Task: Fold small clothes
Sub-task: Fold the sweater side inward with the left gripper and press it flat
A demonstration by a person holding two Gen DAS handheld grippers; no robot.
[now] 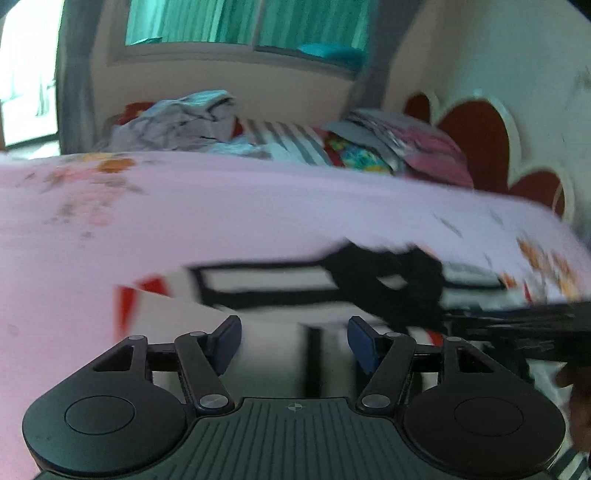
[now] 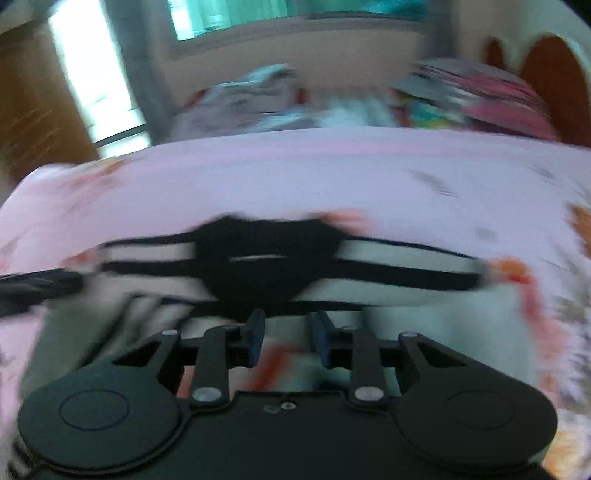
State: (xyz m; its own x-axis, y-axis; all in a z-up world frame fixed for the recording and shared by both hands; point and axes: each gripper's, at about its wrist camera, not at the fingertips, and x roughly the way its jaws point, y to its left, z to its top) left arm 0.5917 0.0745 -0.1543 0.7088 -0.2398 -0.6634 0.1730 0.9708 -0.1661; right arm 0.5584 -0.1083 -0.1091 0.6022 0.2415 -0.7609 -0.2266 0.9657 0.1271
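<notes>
A small white garment with black stripes, a black collar and red patches (image 1: 266,284) lies flat on the pink bedsheet (image 1: 221,206). It also shows in the right wrist view (image 2: 266,258). My left gripper (image 1: 294,334) is open and empty, just over the garment's near part. My right gripper (image 2: 288,332) is open and empty, close to the garment's near edge below the black collar. The right gripper's black body (image 1: 524,328) reaches in from the right in the left wrist view. Both views are blurred by motion.
A heap of unfolded clothes (image 1: 173,122) and a stack of colourful fabrics (image 1: 391,147) lie at the bed's far side. A red and white headboard (image 1: 480,129) stands at the right. A window with green curtains (image 1: 240,22) is behind.
</notes>
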